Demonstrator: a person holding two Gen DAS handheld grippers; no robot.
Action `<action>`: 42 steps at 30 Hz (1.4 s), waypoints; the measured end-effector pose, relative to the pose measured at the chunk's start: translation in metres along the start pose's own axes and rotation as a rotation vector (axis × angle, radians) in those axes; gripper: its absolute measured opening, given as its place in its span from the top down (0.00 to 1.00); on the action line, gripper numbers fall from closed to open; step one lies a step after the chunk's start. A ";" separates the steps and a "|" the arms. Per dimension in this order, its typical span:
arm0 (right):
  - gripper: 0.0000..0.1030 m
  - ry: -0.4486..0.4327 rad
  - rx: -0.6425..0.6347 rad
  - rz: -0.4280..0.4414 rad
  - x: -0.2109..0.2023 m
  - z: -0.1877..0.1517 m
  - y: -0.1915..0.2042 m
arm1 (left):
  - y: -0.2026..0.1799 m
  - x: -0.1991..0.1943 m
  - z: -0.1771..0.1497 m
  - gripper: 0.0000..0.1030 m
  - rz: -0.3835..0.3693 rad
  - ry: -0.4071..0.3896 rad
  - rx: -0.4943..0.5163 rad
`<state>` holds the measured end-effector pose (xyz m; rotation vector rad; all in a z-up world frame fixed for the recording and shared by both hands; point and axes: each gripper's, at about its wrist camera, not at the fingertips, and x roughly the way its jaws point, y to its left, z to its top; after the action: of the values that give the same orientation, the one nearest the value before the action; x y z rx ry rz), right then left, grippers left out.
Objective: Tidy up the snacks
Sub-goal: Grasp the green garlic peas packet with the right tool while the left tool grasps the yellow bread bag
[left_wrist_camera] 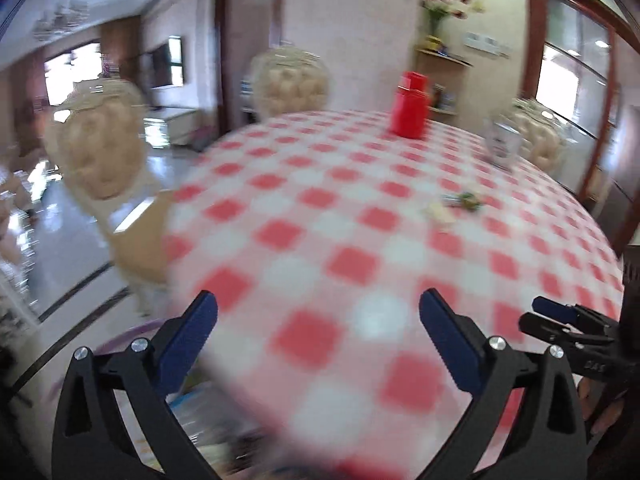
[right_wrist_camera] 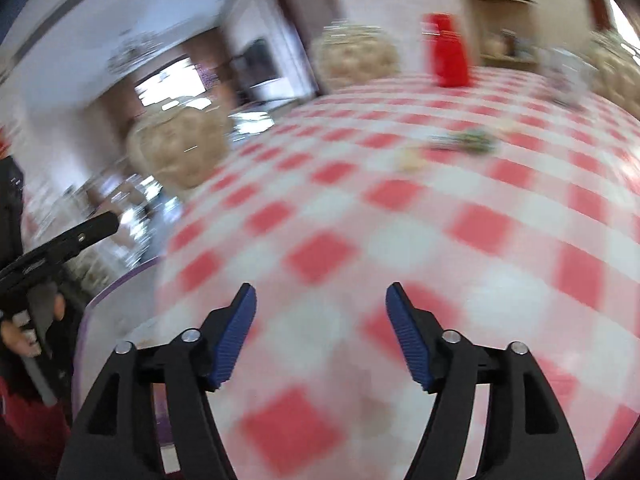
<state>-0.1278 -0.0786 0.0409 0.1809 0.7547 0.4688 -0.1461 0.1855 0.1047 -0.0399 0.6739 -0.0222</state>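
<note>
Both views are motion-blurred. My left gripper (left_wrist_camera: 318,312) is open and empty over the near edge of a round table with a red-and-white checked cloth (left_wrist_camera: 360,216). My right gripper (right_wrist_camera: 320,300) is open and empty over the same cloth (right_wrist_camera: 400,220); it also shows at the right edge of the left wrist view (left_wrist_camera: 560,320). A small green-and-yellow item (left_wrist_camera: 464,202) lies mid-table, also seen in the right wrist view (right_wrist_camera: 464,142); I cannot tell what it is. Blurred colourful packets (left_wrist_camera: 200,408) lie below the table edge at lower left.
A red container (left_wrist_camera: 410,106) stands at the far side of the table, also in the right wrist view (right_wrist_camera: 450,52). A clear jar (left_wrist_camera: 502,144) stands at the far right. Padded beige chairs (left_wrist_camera: 96,144) ring the table. A purple rim (right_wrist_camera: 116,288) shows at the near left.
</note>
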 end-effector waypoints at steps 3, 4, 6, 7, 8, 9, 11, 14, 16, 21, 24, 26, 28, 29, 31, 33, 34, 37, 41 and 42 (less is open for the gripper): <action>0.29 -0.017 0.087 -0.074 -0.005 0.008 -0.048 | -0.055 0.052 0.016 0.02 -0.081 0.040 0.032; 0.28 -0.026 0.102 -0.098 -0.005 0.011 -0.062 | -0.069 0.068 0.020 0.02 -0.093 0.051 0.039; 0.28 -0.029 0.104 -0.174 0.000 0.023 -0.091 | -0.100 0.105 0.029 0.02 -0.109 0.079 0.041; 0.28 -0.028 0.105 -0.203 0.004 0.029 -0.102 | -0.113 0.122 0.034 0.02 -0.103 0.087 0.038; 0.28 -0.022 0.115 -0.231 0.012 0.038 -0.116 | -0.126 0.141 0.039 0.02 -0.093 0.095 0.034; 0.28 -0.013 0.125 -0.245 0.021 0.046 -0.128 | -0.135 0.154 0.044 0.02 -0.084 0.102 0.035; 0.28 -0.005 0.132 -0.268 0.038 0.062 -0.149 | -0.155 0.191 0.055 0.02 -0.064 0.127 0.039; 0.28 0.001 0.118 -0.284 0.058 0.080 -0.167 | -0.167 0.224 0.065 0.02 -0.017 0.124 0.040; 0.28 0.013 0.096 -0.278 0.073 0.093 -0.172 | -0.168 0.243 0.071 0.02 -0.002 0.140 0.027; 0.28 0.014 0.047 -0.231 0.106 0.127 -0.176 | -0.156 0.274 0.086 0.02 0.025 0.218 -0.049; 0.28 0.031 0.014 -0.213 0.130 0.148 -0.177 | -0.155 0.283 0.085 0.02 0.022 0.268 -0.036; 0.28 0.050 -0.013 -0.211 0.148 0.161 -0.176 | -0.159 0.286 0.083 0.02 0.026 0.286 -0.001; 0.28 0.083 -0.043 -0.207 0.166 0.171 -0.174 | -0.161 0.288 0.081 0.02 0.029 0.292 0.023; 0.28 0.103 -0.066 -0.212 0.175 0.176 -0.171 | -0.161 0.289 0.081 0.02 0.030 0.296 0.036; 0.29 0.132 -0.102 -0.232 0.189 0.182 -0.167 | -0.161 0.289 0.081 0.02 0.026 0.297 0.046; 0.33 0.172 -0.124 -0.244 0.201 0.185 -0.165 | -0.160 0.290 0.082 0.02 0.021 0.297 0.048; 0.34 0.200 -0.140 -0.255 0.207 0.184 -0.164 | -0.159 0.292 0.083 0.02 0.022 0.298 0.051; 0.63 0.194 -0.199 -0.269 0.201 0.181 -0.155 | -0.158 0.294 0.085 0.02 0.028 0.301 0.057; 0.64 0.124 -0.132 -0.309 0.171 0.182 -0.163 | -0.156 0.291 0.086 0.10 -0.008 0.275 0.052; 0.64 0.111 -0.105 -0.297 0.164 0.182 -0.167 | -0.156 0.290 0.086 0.20 -0.002 0.265 0.059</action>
<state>0.1593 -0.1476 0.0169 -0.0560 0.8473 0.2367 0.1330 0.0221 -0.0017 0.0200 0.9381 -0.0505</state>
